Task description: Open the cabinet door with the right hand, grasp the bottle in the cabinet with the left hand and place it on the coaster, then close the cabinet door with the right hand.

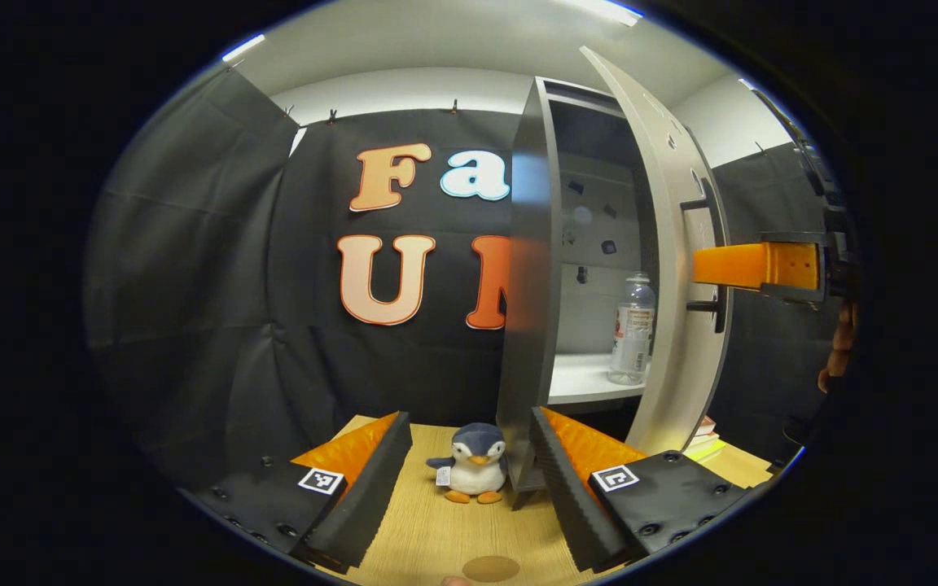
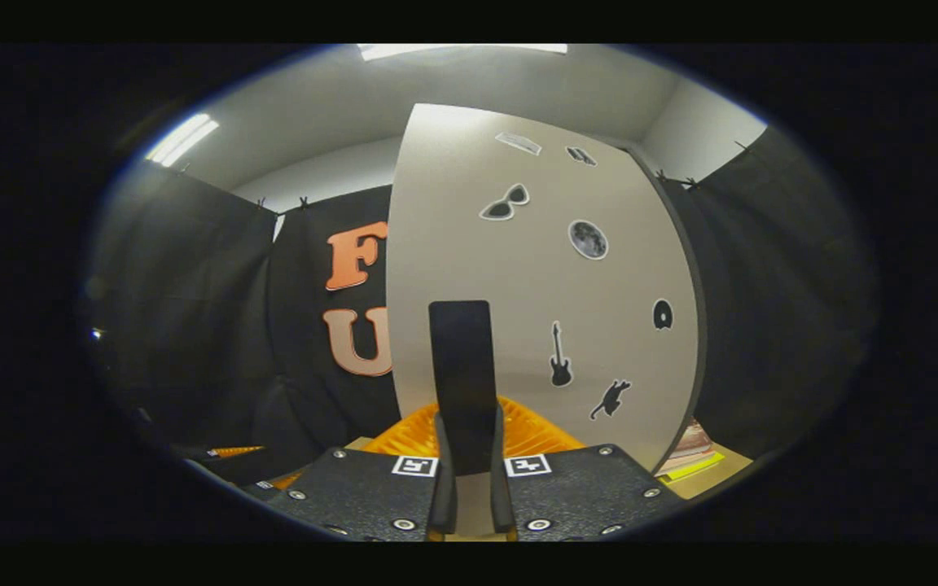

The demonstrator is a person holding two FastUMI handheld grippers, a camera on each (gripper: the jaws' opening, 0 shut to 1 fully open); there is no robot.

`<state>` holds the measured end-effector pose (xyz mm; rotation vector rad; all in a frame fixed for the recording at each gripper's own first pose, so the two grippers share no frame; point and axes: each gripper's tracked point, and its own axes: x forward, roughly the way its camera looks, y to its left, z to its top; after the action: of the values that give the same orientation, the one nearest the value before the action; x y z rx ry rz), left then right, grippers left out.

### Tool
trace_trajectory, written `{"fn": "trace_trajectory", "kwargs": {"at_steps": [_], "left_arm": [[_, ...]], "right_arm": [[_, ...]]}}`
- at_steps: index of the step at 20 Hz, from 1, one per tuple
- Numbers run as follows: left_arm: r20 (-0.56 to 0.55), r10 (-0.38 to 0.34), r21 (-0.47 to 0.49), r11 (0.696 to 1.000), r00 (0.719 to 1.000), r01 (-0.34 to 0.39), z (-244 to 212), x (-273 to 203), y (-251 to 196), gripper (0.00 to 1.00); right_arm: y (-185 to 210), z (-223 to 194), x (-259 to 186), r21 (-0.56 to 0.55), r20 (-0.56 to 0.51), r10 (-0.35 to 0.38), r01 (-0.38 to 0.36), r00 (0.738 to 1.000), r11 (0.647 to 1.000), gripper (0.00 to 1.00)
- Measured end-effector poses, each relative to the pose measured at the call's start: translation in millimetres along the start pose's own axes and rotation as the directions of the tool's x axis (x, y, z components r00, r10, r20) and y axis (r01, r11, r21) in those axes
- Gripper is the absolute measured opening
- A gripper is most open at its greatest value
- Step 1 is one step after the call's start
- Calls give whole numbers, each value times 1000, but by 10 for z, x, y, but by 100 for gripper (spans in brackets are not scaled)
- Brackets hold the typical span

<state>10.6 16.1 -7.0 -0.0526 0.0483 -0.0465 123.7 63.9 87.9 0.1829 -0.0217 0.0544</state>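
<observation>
Right claw (image 2: 470, 456), fingers closed on the door handle (image 2: 461, 382) of the cabinet door (image 2: 550, 285), swung partly ajar. Left claw (image 1: 469, 480), fingers spread wide and holding nothing, over the surface (image 1: 436, 537); coaster (image 1: 491, 568) at 6 o'clock, toy penguin (image 1: 473, 474) between the fingers farther off, bottle (image 1: 632, 330) upright on the cabinet shelf (image 1: 591, 382) at 2 o'clock.

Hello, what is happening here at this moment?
A person works with two tongs. The right tongs are shut on the cabinet door's handle, and the door stands partly open. The left tongs wait open above the table, facing the bottle on its shelf. The coaster is bare.
</observation>
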Motion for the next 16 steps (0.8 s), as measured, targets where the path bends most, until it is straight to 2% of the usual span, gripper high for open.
{"fn": "trace_trajectory", "kwargs": {"at_steps": [1, 3, 13, 16], "left_arm": [[3, 5, 2, 1000, 1000, -5, 27, -6, -9, 96], [8, 13, 0, 1000, 1000, -13, 49, -61, -61, 94], [24, 70, 20, 997, 997, -70, 131, -546, -412, 96], [22, 65, 17, 998, 998, -66, 123, -666, -549, 95]], "right_arm": [[-6, 5, -17, 3, -2, 5, -5, 1000, 1000, 16], [-35, 17, -82, 6, -1, 13, -13, 1000, 1000, 16], [-276, 48, -376, 7, -7, 34, -34, 999, 999, 16], [-382, 77, -446, 5, 3, 5, -5, 1000, 1000, 17]]}}
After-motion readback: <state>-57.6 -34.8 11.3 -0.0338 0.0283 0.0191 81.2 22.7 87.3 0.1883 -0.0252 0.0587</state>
